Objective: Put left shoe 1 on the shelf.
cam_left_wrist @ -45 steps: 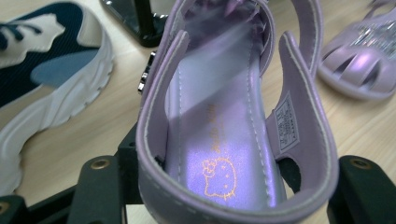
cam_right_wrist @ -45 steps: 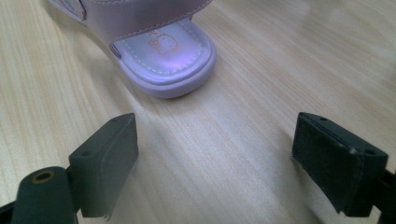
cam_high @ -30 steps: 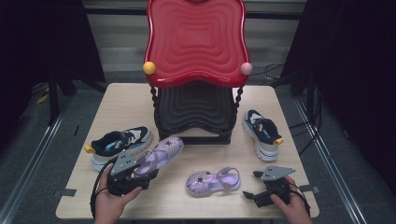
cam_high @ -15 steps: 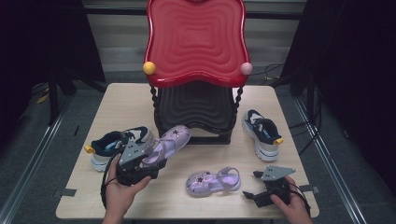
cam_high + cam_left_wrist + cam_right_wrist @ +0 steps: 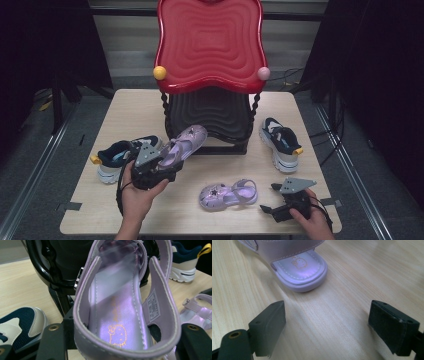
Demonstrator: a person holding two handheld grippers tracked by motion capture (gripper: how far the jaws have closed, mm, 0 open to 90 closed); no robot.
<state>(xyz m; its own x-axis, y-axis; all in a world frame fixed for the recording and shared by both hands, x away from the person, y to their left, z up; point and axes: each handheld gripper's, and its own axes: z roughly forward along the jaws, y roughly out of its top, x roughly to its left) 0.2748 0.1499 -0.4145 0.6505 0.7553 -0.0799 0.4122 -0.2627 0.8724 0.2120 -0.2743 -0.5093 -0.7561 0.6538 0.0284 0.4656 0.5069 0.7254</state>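
Observation:
My left gripper (image 5: 165, 161) is shut on the heel end of a purple sandal (image 5: 186, 141), which it holds above the table with the toe pointing at the black lower shelf (image 5: 210, 112) of the shoe rack. In the left gripper view the sandal (image 5: 120, 315) sits between both jaws, its insole facing the camera. A matching purple sandal (image 5: 227, 194) lies flat near the table's front. My right gripper (image 5: 269, 198) rests at the front right, open, with the heel of that sandal (image 5: 299, 267) just ahead of its jaws (image 5: 329, 315).
The rack's red wavy top shelf (image 5: 210, 45) overhangs the back of the wooden table (image 5: 135, 107). One navy and white sneaker (image 5: 117, 157) lies at the left beside my left hand, another (image 5: 281, 142) to the right of the rack. Black curtains flank the table.
My left gripper has lifted the purple sandal and carried it to the right and forward, toward the rack. The right gripper and the other sandal have stayed put.

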